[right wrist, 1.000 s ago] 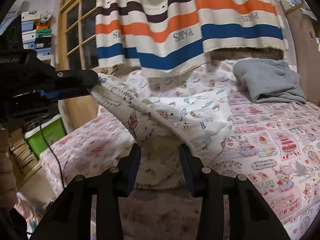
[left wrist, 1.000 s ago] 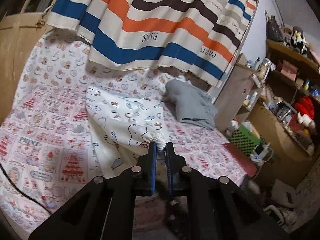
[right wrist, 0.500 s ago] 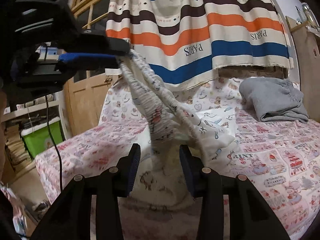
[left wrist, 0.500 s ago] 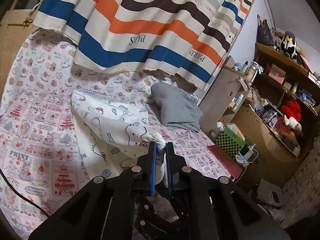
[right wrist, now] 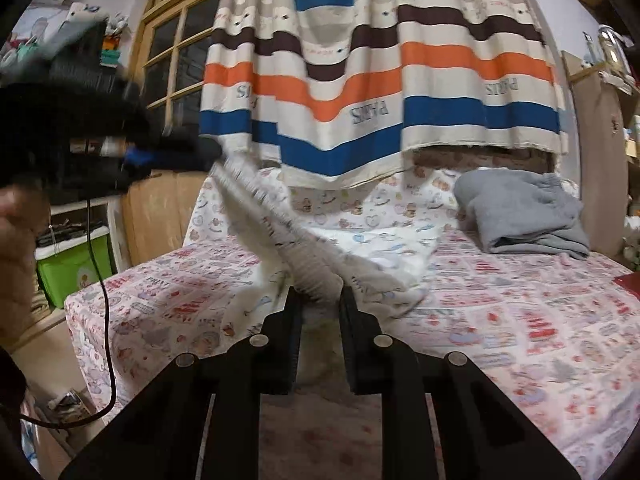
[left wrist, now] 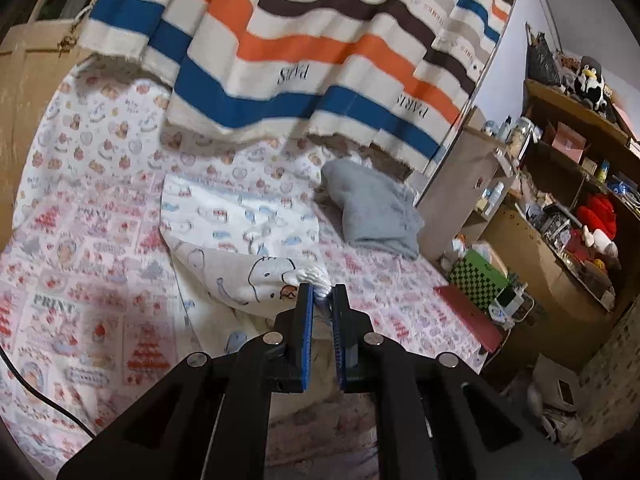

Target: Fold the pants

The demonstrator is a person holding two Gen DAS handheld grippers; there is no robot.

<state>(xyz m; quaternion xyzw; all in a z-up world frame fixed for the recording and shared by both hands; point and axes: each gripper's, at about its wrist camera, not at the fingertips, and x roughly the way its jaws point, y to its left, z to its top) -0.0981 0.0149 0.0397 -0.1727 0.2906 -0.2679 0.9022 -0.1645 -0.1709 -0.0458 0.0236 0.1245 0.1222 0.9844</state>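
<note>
Under a striped curtain (right wrist: 380,80), on a bed (right wrist: 540,320) with a print sheet, the folding has barely begun: the left gripper (left wrist: 320,300) pinches the white printed pants (left wrist: 240,216) by the waistband, lifted off the near edge, while the right gripper (right wrist: 318,300) closes around the stretched band; all folds remain.

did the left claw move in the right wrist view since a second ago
Yes. The left claw, shut on the pants, has risen from level with the striped curtain's lower hem to beside its blue stripe.
</note>
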